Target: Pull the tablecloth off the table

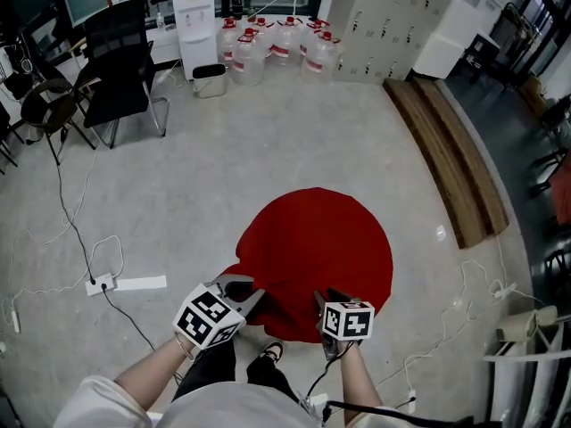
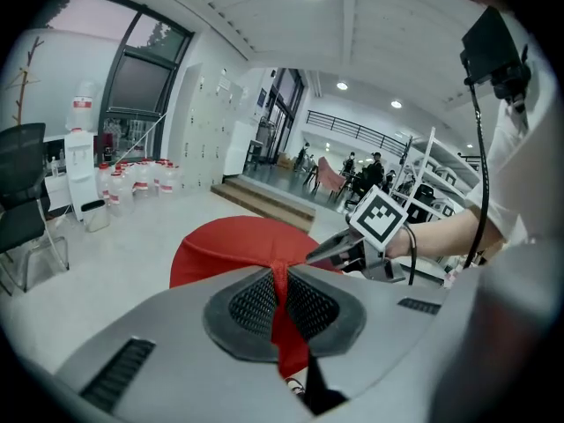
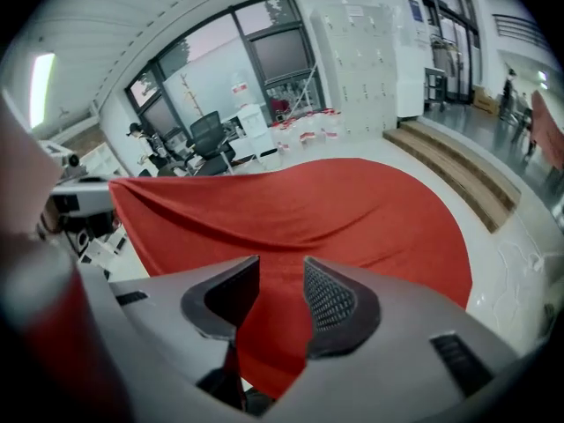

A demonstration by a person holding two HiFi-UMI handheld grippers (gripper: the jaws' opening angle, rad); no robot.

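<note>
A red round tablecloth (image 1: 321,239) covers the table in front of me. Both grippers are at its near edge. My left gripper (image 1: 254,294) is shut on a pinched fold of the cloth (image 2: 238,236), which runs between its ribbed pads (image 2: 256,302) in the left gripper view. My right gripper (image 1: 323,303) stands open. The cloth's edge (image 3: 335,210) hangs loosely through the gap between its jaws, and the pads (image 3: 330,298) do not press on it. The right gripper (image 2: 330,252) also shows in the left gripper view, beside the cloth's edge.
Several water bottles (image 1: 277,47) and a white dispenser (image 1: 194,25) stand at the far wall. Black chairs (image 1: 125,69) are at the far left, and a long wooden step (image 1: 451,150) at the right. A power strip with its cable (image 1: 101,283) lies on the floor to my left.
</note>
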